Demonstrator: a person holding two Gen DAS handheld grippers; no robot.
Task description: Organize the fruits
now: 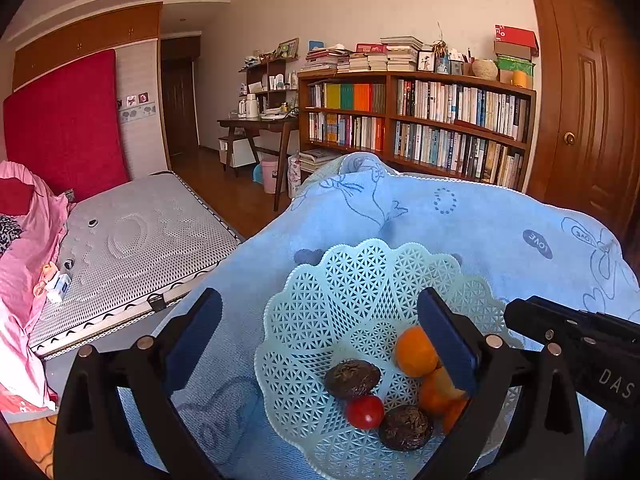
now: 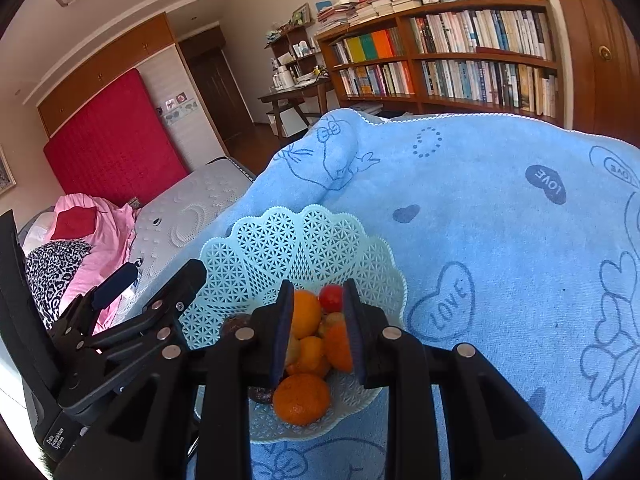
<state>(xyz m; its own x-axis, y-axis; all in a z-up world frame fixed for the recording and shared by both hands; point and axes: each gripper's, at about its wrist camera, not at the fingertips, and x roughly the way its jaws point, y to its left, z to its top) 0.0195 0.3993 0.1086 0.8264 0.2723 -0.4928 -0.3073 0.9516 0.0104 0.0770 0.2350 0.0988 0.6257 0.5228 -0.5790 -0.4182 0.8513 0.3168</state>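
Your left gripper (image 1: 320,328) had its jaws spread wide over the basket (image 1: 320,292), holding nothing; oranges (image 1: 416,352) lay inside. From the right wrist, your right gripper (image 2: 316,328) stood partly open above the oranges (image 2: 302,398), apparently not touching them.

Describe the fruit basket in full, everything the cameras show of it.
The basket is a shallow, pale mint-green bowl that looks like moulded plastic, pierced all over in a lattice pattern, with a scalloped, shell-like rim. It sits upright on a light blue towel printed with hearts and "LOVE". Inside lie several oranges, a small red tomato-like fruit and two dark, wrinkled round fruits. The left gripper hangs open over it; the right gripper reaches in among the oranges.
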